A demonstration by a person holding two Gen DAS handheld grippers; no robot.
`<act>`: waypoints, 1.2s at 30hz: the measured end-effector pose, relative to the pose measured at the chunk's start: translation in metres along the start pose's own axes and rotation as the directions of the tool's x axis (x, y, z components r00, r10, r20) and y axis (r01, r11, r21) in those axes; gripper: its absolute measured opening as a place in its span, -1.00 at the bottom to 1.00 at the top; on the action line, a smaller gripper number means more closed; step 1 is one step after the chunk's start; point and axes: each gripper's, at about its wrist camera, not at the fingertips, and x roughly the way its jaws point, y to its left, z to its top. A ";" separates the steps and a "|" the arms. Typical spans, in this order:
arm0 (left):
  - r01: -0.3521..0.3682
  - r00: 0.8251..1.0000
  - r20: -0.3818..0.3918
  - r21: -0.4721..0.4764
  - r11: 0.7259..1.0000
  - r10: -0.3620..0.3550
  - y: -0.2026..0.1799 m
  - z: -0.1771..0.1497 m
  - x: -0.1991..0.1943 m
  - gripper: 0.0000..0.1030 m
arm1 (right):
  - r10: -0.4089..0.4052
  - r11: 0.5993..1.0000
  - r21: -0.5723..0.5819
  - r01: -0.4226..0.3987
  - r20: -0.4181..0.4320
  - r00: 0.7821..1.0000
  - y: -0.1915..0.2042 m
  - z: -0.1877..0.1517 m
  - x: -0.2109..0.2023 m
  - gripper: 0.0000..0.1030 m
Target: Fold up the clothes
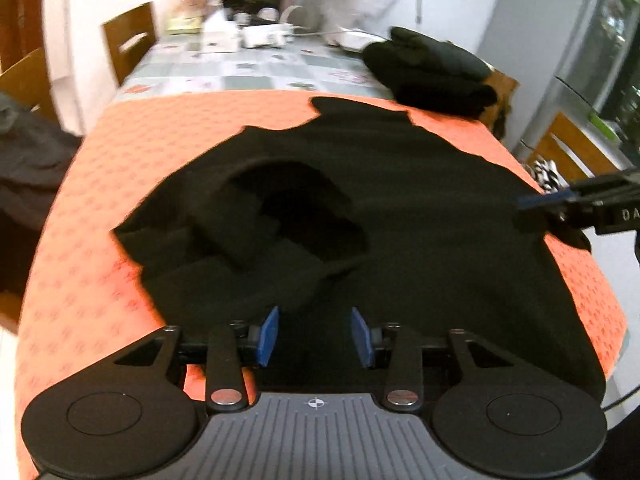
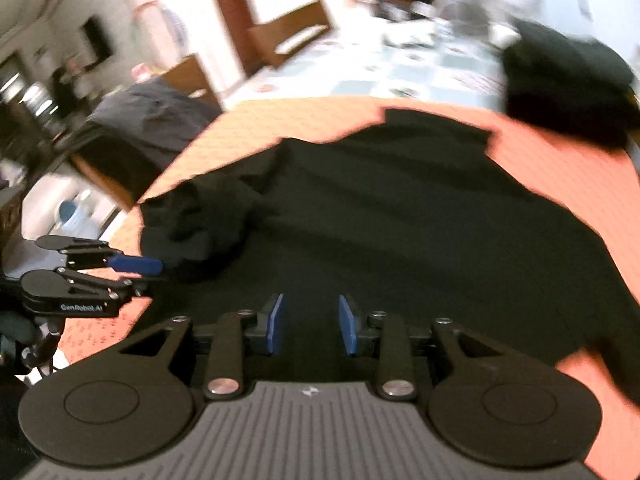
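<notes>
A black garment (image 1: pixel 400 208) lies spread over the orange patterned cloth (image 1: pixel 120 168) that covers the near end of the table (image 1: pixel 248 68). Its left part is bunched into thick folds, while the rest lies fairly flat, with low creases.

The left hand-held gripper (image 1: pixel 316 336) hangs tilted downward over the garment's near edge. Its blue pads (image 1: pixel 269 336) stand apart, and only dark fabric shows below the gap, none of it pinched. The right hand-held gripper (image 2: pixel 311 324) points down over the same garment further right, its blue pads (image 2: pixel 277 322) also apart and clear of the cloth. In the left wrist view its tip juts in from the right, by the garment's right edge.

Beyond the orange cloth, a heap of dark clothes (image 1: pixel 432 68) sits on the checked tablecloth, near the table's right side. White boxes and cups clutter the far end, blurred. Wooden chairs (image 1: pixel 130 40) stand along the left side, one draped with grey fabric (image 2: pixel 152 112).
</notes>
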 end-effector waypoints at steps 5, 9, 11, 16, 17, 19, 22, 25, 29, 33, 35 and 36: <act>-0.044 0.998 0.032 -0.064 0.997 0.047 0.021 -0.005 -0.016 -0.07 | 0.065 0.981 -0.185 -0.064 0.001 0.998 0.038 0.042 0.034 -0.19; -0.088 0.994 0.059 -0.111 0.990 0.095 0.033 -0.010 -0.029 -0.02 | 0.098 0.937 -0.335 -0.096 -0.012 0.995 0.070 0.070 0.065 -0.18; -0.111 0.990 0.071 -0.144 0.983 0.122 0.040 -0.012 -0.035 0.00 | 0.113 0.909 -0.402 -0.112 -0.020 0.993 0.087 0.082 0.080 -0.18; -0.155 0.980 0.088 -0.224 0.962 0.178 0.055 -0.014 -0.042 0.01 | 0.143 0.839 -0.525 -0.145 -0.044 0.989 0.120 0.102 0.117 -0.17; -0.161 0.978 0.091 -0.233 0.959 0.187 0.058 -0.015 -0.044 0.01 | 0.135 0.825 -0.547 -0.141 -0.052 0.989 0.125 0.104 0.125 -0.17; -0.173 0.975 0.094 -0.244 0.954 0.201 0.061 -0.016 -0.046 0.01 | 0.112 0.808 -0.575 -0.131 -0.068 0.991 0.129 0.106 0.137 -0.18; -0.184 0.972 0.095 -0.257 0.949 0.214 0.066 -0.017 -0.047 0.02 | 0.077 0.797 -0.592 -0.116 -0.091 0.993 0.129 0.104 0.148 -0.69; -0.186 0.972 0.093 -0.260 0.947 0.217 0.070 -0.015 -0.046 0.02 | 0.062 0.816 -0.570 -0.097 -0.079 0.995 0.120 0.099 0.144 -0.92; -0.182 0.972 0.096 -0.255 0.950 0.213 0.071 -0.007 -0.042 0.02 | 0.047 0.900 -0.434 -0.040 0.005 0.999 0.089 0.094 0.113 -0.92; -0.175 0.974 0.098 -0.241 0.955 0.203 0.074 0.004 -0.036 0.01 | 0.005 0.977 -0.213 0.017 0.102 0.995 0.046 0.083 0.074 -0.92; -0.169 0.976 0.097 -0.233 0.958 0.196 0.074 0.010 -0.032 0.02 | -0.028 0.996 -0.075 0.039 0.143 0.989 0.021 0.069 0.053 -0.92; -0.167 0.977 0.096 -0.230 0.959 0.193 0.074 0.012 -0.029 0.02 | -0.048 0.999 -0.013 0.050 0.156 0.987 0.011 0.059 0.043 -0.92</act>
